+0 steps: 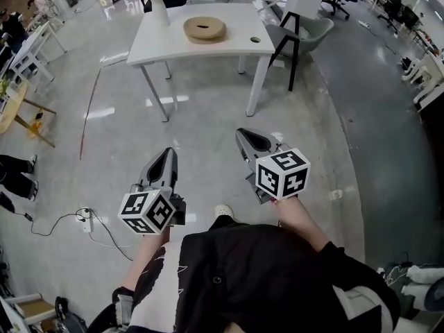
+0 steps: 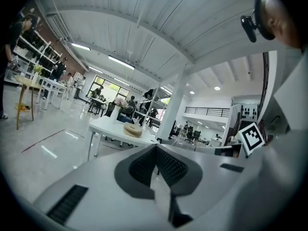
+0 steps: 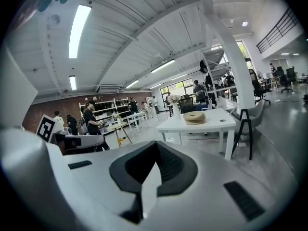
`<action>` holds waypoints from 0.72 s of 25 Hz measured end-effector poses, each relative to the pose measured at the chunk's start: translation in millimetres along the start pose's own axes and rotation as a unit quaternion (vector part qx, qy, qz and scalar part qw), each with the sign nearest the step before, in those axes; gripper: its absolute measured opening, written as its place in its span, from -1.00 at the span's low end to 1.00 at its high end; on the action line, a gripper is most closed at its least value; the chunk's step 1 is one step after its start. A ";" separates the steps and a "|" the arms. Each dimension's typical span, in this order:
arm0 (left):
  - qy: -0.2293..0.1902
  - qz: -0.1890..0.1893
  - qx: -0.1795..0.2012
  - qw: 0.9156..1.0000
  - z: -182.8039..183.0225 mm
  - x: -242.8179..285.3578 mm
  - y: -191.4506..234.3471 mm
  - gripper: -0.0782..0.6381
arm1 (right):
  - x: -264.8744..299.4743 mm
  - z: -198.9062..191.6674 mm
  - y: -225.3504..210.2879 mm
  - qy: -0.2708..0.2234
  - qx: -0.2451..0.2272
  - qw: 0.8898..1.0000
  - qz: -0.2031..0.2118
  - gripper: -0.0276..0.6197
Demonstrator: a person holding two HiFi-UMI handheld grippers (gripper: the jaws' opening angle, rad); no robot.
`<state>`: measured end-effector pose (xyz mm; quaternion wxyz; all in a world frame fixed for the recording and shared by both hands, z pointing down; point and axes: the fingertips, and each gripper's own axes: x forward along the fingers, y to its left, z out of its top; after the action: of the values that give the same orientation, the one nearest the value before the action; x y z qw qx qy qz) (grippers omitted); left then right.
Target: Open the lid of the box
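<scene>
Nothing of the task proper has begun. The box is a low, round, tan one. It sits near the middle of a white table across the floor, well apart from both grippers. Its lid looks to be on and flat, with a dark slot in the top. From this far off, though, the seam between lid and body is too small to make out, so that is a fair guess rather than a certainty. A vase of pale flowers stands at the table's far left corner, and a grey chair stands just beside its right end.

The left gripper is held low in front of the person, its jaws together with nothing between them. The right gripper is held the same way, its jaws fully closed and empty. Both point roughly toward the table, and each gripper view shows the box small in the distance beyond the closed tips.

What is left, then, is everything: closing the gap to the table, parting the jaws, taking the lid at its rim or slot, and lifting it clear. One gripper will likely need to steady the body while the other lifts.
</scene>
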<state>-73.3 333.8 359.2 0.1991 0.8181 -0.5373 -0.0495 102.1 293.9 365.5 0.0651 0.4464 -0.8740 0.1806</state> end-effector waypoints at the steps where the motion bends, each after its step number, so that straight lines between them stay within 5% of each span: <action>1: -0.001 0.002 0.004 1.000 5.5 9.8 2.0 -0.75 | 8.0 6.4 -6.4 -0.001 0.001 1.000 0.002 -0.90; 18: -0.019 0.020 -0.015 1.000 30.0 126.3 54.6 -0.75 | 127.5 47.1 -78.4 0.004 0.010 0.999 0.038 -0.90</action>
<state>-76.2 193.3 369.2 0.2021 0.8030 -0.5565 -0.0685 91.7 137.8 377.1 0.0572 0.4131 -0.8881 0.1933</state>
